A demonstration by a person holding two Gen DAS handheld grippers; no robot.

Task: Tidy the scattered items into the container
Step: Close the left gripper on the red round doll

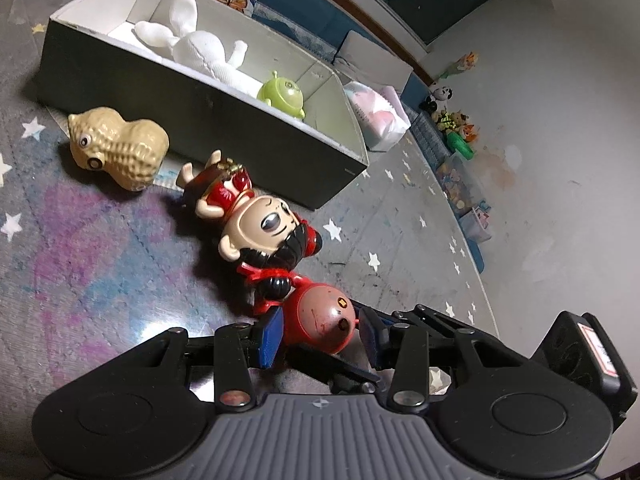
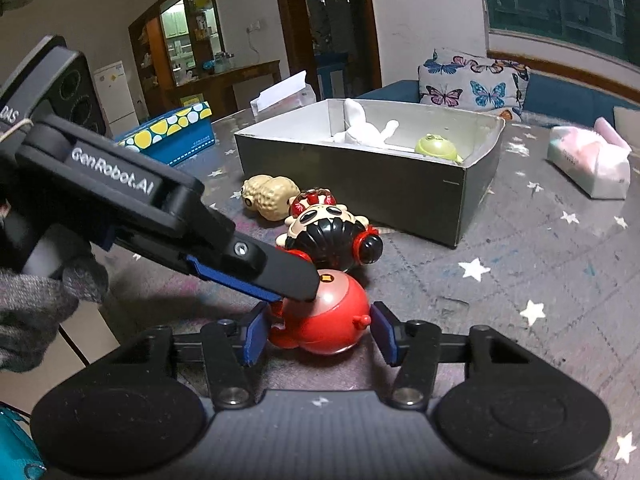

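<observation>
A round red toy (image 1: 322,322) (image 2: 326,320) lies on the star-patterned mat. My left gripper (image 1: 320,334) is open with its blue pads on either side of the toy; it also shows in the right wrist view (image 2: 298,286), coming in from the left and touching the toy's top. My right gripper (image 2: 318,334) is open around the same toy, with a gap on its right side. A red-dressed doll with black hair (image 1: 256,220) (image 2: 332,226) lies just beyond. A tan peanut toy (image 1: 120,146) (image 2: 270,196) lies beside the dark open box (image 1: 200,120) (image 2: 360,188).
In the box lie a white plush (image 1: 196,46) (image 2: 366,128) and a green alien toy (image 1: 282,94) (image 2: 436,146). A white and pink pack (image 2: 588,160) (image 1: 376,114) sits right of the box. A blue dotted box (image 2: 172,132) stands at the left. Small toys (image 1: 452,120) line the wall.
</observation>
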